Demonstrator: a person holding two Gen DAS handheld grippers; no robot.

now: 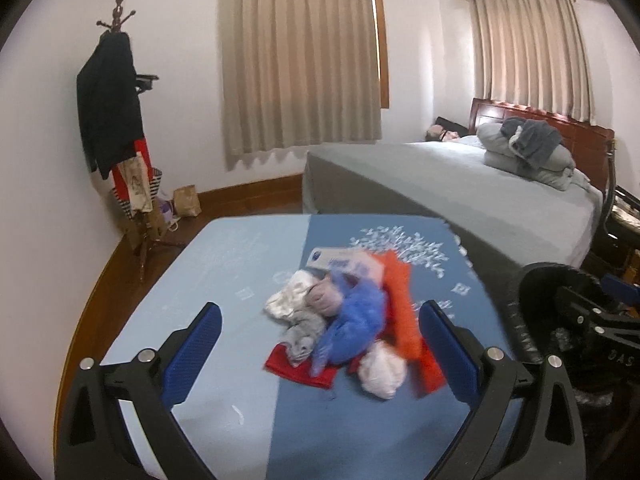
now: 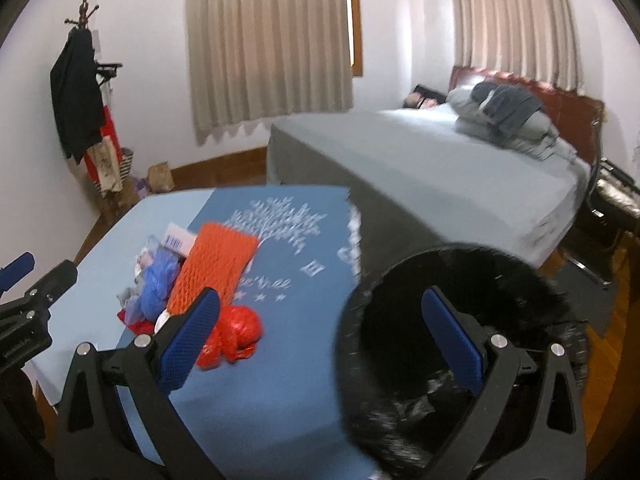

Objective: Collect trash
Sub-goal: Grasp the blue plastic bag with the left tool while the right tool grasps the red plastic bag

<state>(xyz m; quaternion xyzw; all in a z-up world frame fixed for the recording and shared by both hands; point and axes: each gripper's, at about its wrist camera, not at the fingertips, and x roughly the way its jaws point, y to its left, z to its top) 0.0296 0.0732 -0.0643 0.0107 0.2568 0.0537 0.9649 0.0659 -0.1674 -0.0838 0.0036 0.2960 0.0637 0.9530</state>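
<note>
Coat stand (image 1: 120, 152) in the left corner, dark garment hung on it; paper bag (image 1: 187, 201) on the floor beside it.

Worktop (image 1: 224, 280), blue cover in two shades, carries the trash pile (image 1: 348, 320) near its centre. Left to right in the pile: white crumpled tissue (image 1: 290, 294), grey wad (image 1: 304, 330), blue netting (image 1: 354, 326), orange foam net (image 1: 404, 308), white ball (image 1: 382, 372); a flat red piece (image 1: 298, 372) lies beneath, a printed card (image 1: 340, 262) at the far side. The right wrist view adds a red crumpled bag (image 2: 236, 334) at the pile's near right edge (image blurred, finer detail not legible).

Left hand-held gripper (image 1: 320, 348): jaws wide, holding nothing, pile between and beyond its fingers, contact not evident.

Right hand-held gripper (image 2: 320, 344): jaws wide, holding nothing, its left finger in front of the red bag, its right finger over the bin.

Bin (image 2: 440, 320), black liner, stands just beside the worktop's right edge.

Bed (image 1: 460, 184) behind, grey cover, folded bedding (image 1: 528, 152) at its head. Curtains (image 1: 300, 60) drawn.
</note>
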